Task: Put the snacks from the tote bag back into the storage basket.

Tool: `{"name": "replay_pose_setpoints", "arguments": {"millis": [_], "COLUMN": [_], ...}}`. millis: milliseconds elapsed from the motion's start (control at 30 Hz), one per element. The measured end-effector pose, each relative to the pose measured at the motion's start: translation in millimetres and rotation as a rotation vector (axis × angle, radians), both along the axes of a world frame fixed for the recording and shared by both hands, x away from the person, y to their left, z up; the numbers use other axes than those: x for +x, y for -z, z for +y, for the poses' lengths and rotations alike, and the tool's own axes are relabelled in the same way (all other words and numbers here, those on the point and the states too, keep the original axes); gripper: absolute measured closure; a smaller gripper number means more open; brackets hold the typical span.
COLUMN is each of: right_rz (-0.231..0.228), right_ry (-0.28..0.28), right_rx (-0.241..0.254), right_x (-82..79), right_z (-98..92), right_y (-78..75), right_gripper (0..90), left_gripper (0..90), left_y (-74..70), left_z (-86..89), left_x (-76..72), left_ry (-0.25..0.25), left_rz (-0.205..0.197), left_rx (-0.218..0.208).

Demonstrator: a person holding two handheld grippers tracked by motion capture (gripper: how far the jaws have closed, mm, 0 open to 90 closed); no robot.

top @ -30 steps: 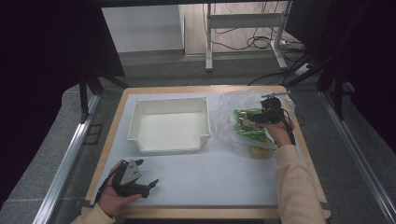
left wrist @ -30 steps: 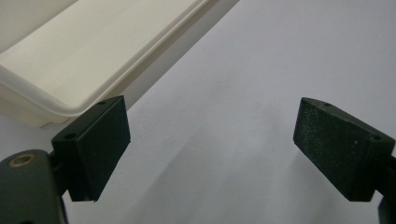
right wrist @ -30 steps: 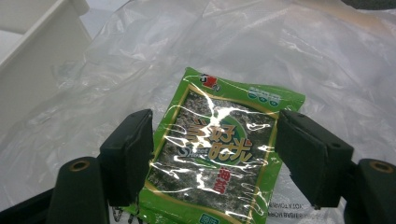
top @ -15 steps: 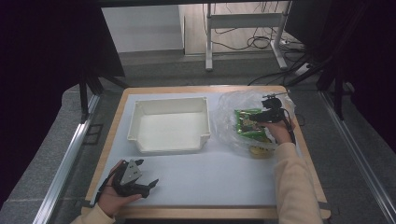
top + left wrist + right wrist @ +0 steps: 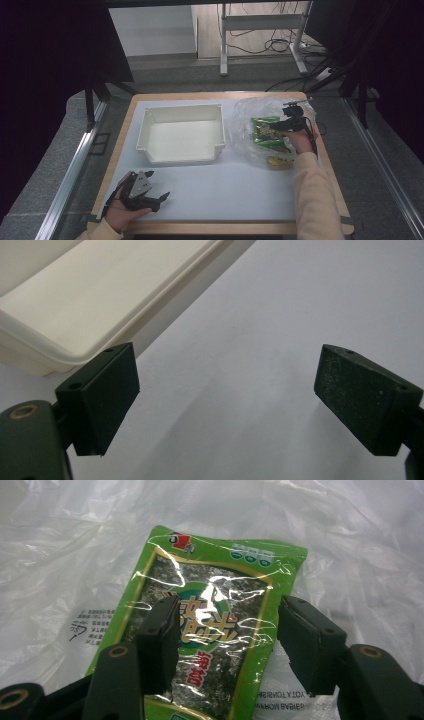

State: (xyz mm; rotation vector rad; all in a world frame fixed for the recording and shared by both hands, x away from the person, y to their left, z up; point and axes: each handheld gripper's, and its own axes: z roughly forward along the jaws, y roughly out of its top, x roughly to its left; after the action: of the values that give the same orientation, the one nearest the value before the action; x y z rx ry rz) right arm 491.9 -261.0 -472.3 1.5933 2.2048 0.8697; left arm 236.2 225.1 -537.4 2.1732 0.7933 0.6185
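Note:
A green seaweed packet [image 5: 264, 131] lies on a crumpled clear plastic bag [image 5: 245, 120] at the right of the table. My right gripper [image 5: 276, 127] is low over it, and in the right gripper view the packet [image 5: 220, 580] lies between and under the jaws of that gripper [image 5: 225, 635]. The jaws have just been closing, but a gap still shows and I see no firm pinch. My left gripper [image 5: 156, 186] rests near the front left edge, wide open with nothing between its fingers [image 5: 225, 395].
A white tray [image 5: 180, 159] stands left of the bag, and its corner [image 5: 100, 290] shows in the left gripper view. A yellowish packet [image 5: 280, 161] lies at the bag's near edge. White sheet [image 5: 225, 190] covers the wooden table top.
My right gripper has come down a little onto the green packet and its jaws have narrowed. The left hand and gripper have stayed where they were.

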Motion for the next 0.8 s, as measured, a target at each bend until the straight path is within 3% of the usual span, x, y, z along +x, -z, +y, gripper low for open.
{"name": "replay_pose_setpoints", "arguments": {"millis": [667,800], "right_rz": [0.082,0.098], "right_ry": [0.034,0.038], "right_rx": [-0.003,-0.027], "right_x": [7.6,8.8], "right_z": [-8.1,-6.7], "right_y": [11.5,14.4], "right_gripper": [54.7,56.5], "left_gripper": [10.8,10.8], "left_y": [0.0,-0.1], "left_z": [0.3,0.3], "left_x": [0.1,0.0], "left_ry": [-0.001,-0.001], "left_rz": [0.001,0.001], "left_rx": [0.000,-0.001]}}
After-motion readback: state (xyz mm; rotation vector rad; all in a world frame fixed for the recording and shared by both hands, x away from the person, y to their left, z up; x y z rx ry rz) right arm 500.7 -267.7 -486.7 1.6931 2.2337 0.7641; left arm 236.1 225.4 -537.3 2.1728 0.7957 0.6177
